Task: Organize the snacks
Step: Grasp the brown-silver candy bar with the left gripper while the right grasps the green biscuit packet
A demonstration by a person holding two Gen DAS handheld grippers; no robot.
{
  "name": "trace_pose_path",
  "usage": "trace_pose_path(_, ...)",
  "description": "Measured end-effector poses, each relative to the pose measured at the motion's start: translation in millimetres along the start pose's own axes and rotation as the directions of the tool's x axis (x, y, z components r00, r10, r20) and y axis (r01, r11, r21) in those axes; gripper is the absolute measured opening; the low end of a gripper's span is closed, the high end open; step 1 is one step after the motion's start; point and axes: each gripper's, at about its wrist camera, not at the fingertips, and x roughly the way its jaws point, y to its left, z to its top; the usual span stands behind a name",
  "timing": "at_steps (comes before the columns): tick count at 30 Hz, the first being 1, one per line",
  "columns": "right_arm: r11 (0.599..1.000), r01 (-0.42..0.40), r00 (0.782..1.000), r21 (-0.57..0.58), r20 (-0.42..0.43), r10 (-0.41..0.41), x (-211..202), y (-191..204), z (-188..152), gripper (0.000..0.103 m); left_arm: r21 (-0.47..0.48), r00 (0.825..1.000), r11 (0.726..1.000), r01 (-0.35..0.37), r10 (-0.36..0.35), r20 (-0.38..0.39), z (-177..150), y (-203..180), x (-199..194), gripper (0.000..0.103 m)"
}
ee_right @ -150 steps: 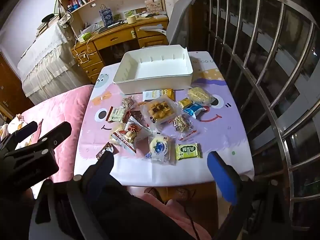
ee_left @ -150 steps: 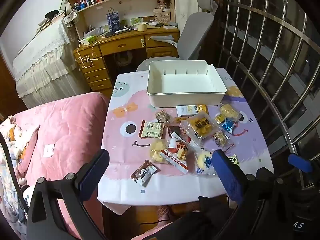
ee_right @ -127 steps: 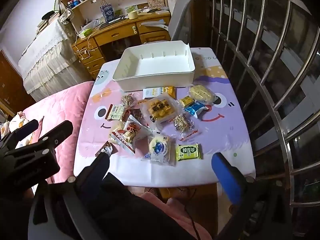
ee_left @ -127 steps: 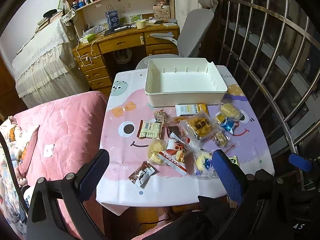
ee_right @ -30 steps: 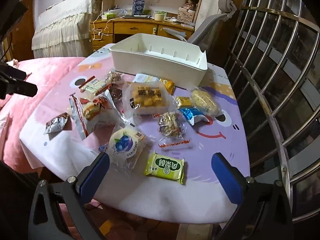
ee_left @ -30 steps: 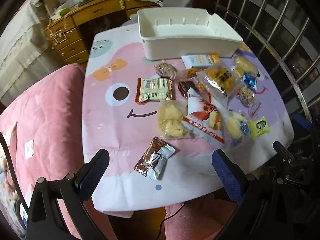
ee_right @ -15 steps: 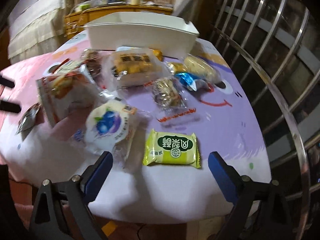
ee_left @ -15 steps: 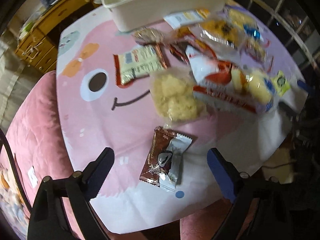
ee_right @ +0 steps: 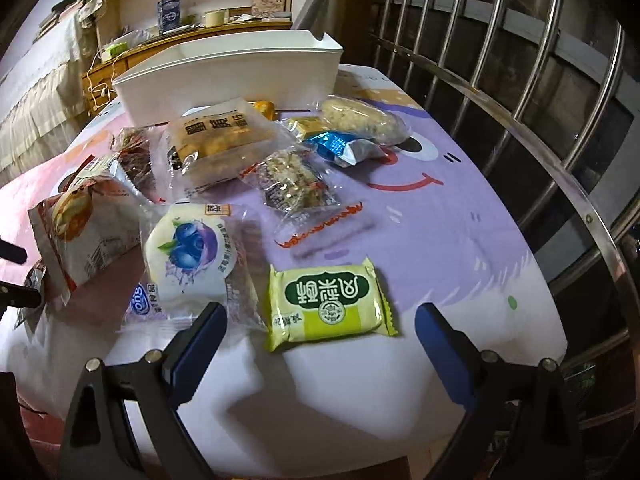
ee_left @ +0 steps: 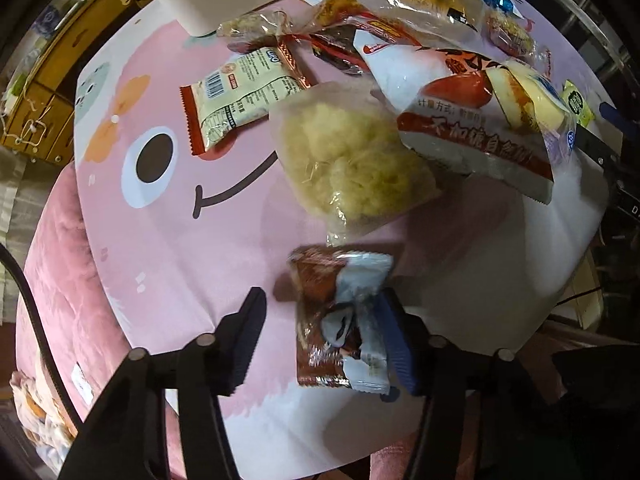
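A brown and silver snack packet lies on the table between the fingers of my left gripper; the jaws are still apart and only the right finger touches it. Beyond it lie a clear bag of yellow floss, a red and white cake packet and a cream cracker packet. My right gripper is open, just in front of a green pastry packet, with a blueberry packet to its left. The white bin stands at the far side.
The table wears a pink and purple cartoon cloth. A pink bed lies to the left. Metal window bars run along the right. A wooden desk and an office chair stand behind the bin.
Both grippers have dropped low to the table. The left one has narrowed around the brown and silver packet. The right one has come closer to the green packet.
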Motion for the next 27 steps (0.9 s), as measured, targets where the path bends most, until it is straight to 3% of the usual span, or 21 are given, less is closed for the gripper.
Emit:
trace_pose_path(2,1.0,-0.01,1.0,0.006,0.003,0.01,0,-2,-1,0.096,0.013,1.0,1.0,0.015,-0.015,-0.006,1,2,3,0.044)
trace_pose_path(17,1.0,0.013,1.0,-0.009,-0.028,-0.013,14,-6,-6,0.095,0.041,0.999,0.998,0.046,-0.046,0.006,7,4,2,0.031)
trace_pose_path(22,0.999,-0.01,1.0,-0.037,-0.023,0.009,17,-6,1,0.083,0.025,0.999,0.998,0.049,-0.05,0.01,11,6,0,0.029)
trace_pose_path(27,0.998,-0.057,0.997,0.04,-0.058,0.059,20,-12,6,0.065,0.006,0.998,0.998,0.057,-0.057,0.03,17,11,-7,0.026)
